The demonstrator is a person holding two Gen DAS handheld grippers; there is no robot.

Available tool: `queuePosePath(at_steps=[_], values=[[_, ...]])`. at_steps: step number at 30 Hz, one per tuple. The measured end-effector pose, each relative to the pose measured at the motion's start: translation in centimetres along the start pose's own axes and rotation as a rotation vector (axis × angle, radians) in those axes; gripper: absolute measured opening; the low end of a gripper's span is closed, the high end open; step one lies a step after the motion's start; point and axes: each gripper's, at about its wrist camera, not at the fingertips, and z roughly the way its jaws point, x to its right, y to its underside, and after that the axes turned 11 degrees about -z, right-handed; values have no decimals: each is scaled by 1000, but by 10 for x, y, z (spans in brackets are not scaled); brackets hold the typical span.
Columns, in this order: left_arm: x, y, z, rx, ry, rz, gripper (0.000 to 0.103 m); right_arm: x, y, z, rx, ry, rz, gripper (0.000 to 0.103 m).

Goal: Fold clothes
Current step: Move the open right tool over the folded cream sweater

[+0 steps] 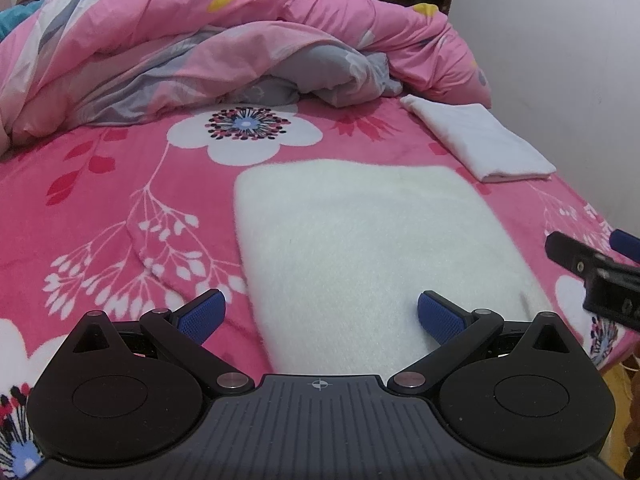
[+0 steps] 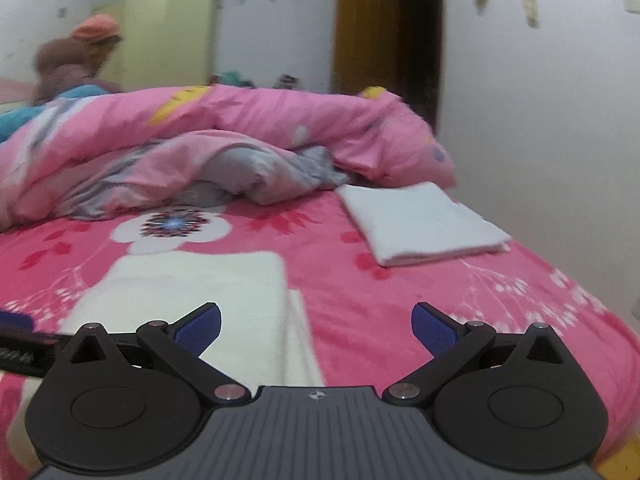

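On pink bedspread (image 1: 100, 208): fuzzy cream garment (image 1: 360, 240), folded.

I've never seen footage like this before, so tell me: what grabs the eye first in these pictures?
Most striking is the bright pink flowered bedspread, with a fluffy cream garment lying flat near its front edge. A smaller folded white cloth sits farther back by the wall, and a crumpled pink quilt is heaped across the far end. In the foreground, the left gripper and right gripper both stand open, blue-padded, holding nothing.
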Motion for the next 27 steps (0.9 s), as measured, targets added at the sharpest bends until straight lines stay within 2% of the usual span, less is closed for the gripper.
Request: queuePosePath(at_steps=[4,8,15,20,24,26,27], values=[[4,-2,-6,19,-5,22,103,2,-1,-4,43,-97,17,103],[6,-6,-13,56,-16,39,103,10,-3,-7,70,-147,89,103],[12,-27,-2,77,-87,31,103,16,-11,-7,105,-135,97,103],[20,-32,19,21,-162,46,103,14,-15,2,127,-145,74,102],[20,-27,26,4,-173,39,103,6,-15,13,122,-156,44,93],[22,-26,26,8,-177,48,103,1,-10,20,93,-171,32,78],[22,-26,26,7,-177,49,103,0,-7,24,74,-182,26,75]])
